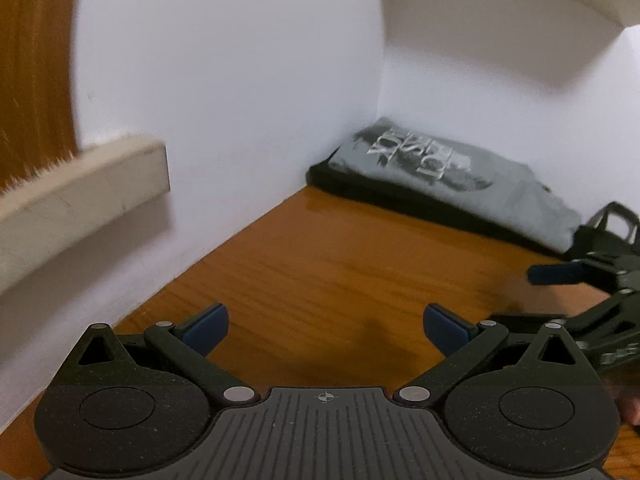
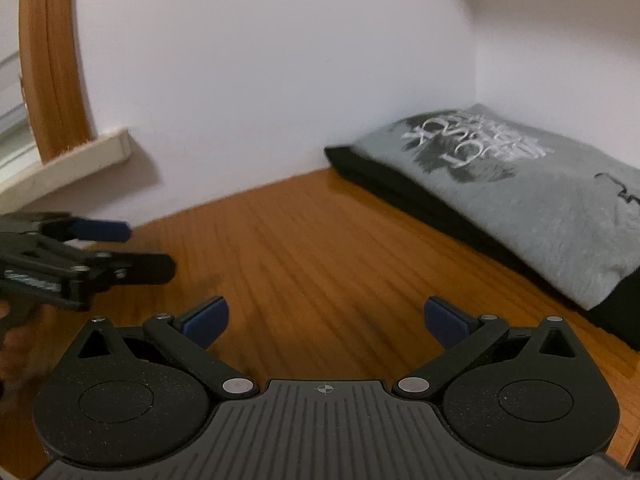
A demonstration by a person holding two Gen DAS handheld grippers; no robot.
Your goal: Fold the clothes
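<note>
- White walls corner a glossy orange-brown wooden tabletop.
- Folded grey printed T-shirt lies on a folded black garment, at two o'clock.
- Left gripper and right gripper: both spread wide, empty.
- Risk: a one-layer pinch could unfold the stack.

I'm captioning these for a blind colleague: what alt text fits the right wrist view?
The open right gripper hovers empty over a wooden table. A folded grey printed T-shirt lies on a black garment by the white wall, far right. The left gripper shows at the left edge.
</note>
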